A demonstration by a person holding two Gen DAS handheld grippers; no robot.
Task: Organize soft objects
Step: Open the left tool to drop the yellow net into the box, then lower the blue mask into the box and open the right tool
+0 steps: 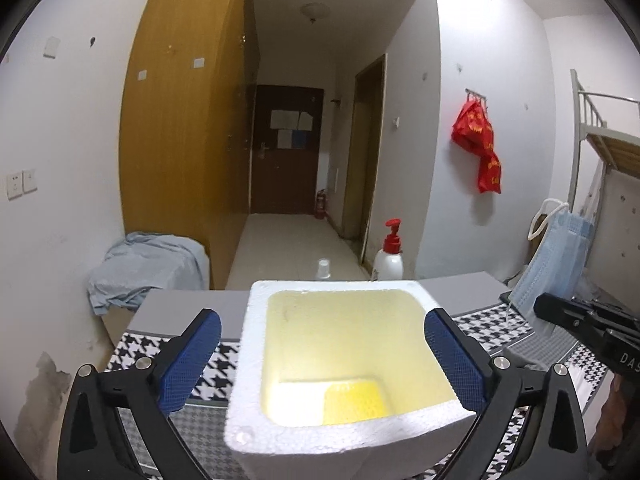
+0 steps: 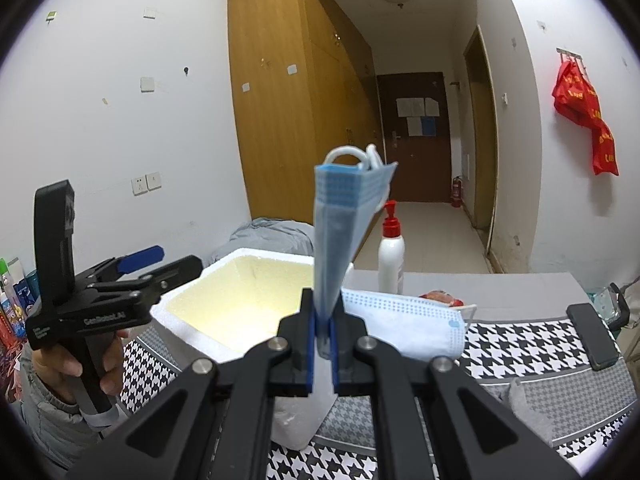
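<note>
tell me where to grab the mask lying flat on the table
Take the flat mask at its near right edge by the ear loop, coming from the right. It lies spread on the houndstooth cloth, so only an edge offers a pinch; the foam box and pump bottle crowd the left and back.

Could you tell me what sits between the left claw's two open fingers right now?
The white foam box, open side up, sits between the left claw fingers, untouched; the left wrist view shows it.

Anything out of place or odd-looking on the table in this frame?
Mostly tidy. A second face mask lies loose on the table beside the foam box, not in it. The right gripper pinches a folded mask upright. The left gripper is open over the box.
</note>
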